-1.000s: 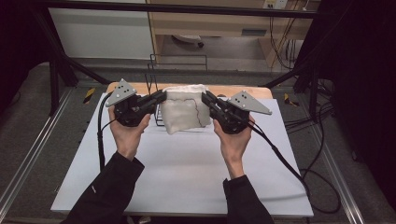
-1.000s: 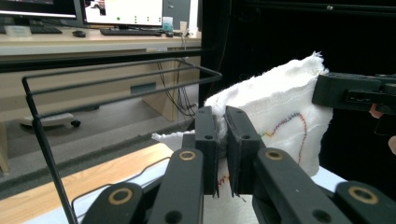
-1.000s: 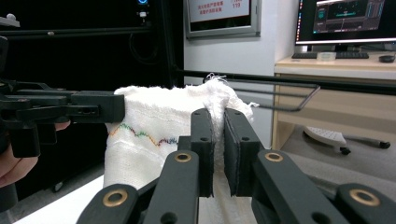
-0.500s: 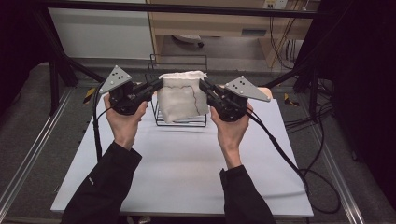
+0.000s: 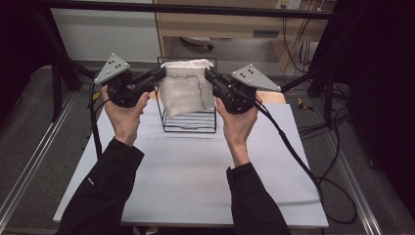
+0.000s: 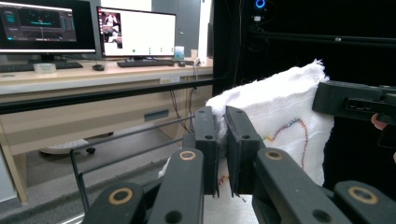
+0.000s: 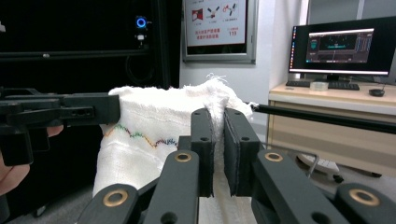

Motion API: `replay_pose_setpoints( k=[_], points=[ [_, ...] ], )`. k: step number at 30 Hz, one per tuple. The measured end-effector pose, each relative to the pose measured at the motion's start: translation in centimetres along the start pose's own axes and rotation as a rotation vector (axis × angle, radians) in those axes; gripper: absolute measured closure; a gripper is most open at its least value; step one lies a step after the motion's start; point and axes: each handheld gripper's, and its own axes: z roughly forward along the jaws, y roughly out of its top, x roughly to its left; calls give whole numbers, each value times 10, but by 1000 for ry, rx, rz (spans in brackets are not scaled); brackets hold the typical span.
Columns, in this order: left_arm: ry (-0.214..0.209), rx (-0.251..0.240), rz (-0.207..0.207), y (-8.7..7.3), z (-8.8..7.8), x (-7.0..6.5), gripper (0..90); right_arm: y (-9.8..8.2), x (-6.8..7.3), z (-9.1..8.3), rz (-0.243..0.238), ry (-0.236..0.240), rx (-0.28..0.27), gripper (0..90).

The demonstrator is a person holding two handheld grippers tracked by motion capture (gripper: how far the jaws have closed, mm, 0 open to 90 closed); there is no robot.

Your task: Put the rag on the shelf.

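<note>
**White cloth held up between two grippers**

The left gripper (image 5: 157, 78), on a raised forearm angled inward, pinches the white cloth (image 5: 186, 88) at its left top corner. The cloth hangs over the wire basket (image 5: 191, 125). The right gripper (image 5: 211, 78) mirrors it, clamped on the right corner.

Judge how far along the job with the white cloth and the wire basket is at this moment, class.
Done: each gripper is shut on an upper corner of the white cloth: left gripper, right gripper. In hand: the cloth hangs spread between them above the black wire basket, its lower edge in front of the basket's wires. Left: the cloth has yet to be set down; whether into the basket or onto the table can't be told.
</note>
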Motion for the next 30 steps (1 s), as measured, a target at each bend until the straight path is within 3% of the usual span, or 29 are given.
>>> replay_pose_setpoints(
  k=[14, 30],
  points=[
    [35, -20, 21, 22, 7, 13, 838, 20, -2, 20, -19, -6, -15, 831],
    [44, -18, 0, 41, 24, 30, 838, 38, -10, 41, -22, -18, -31, 832]
  ],
)
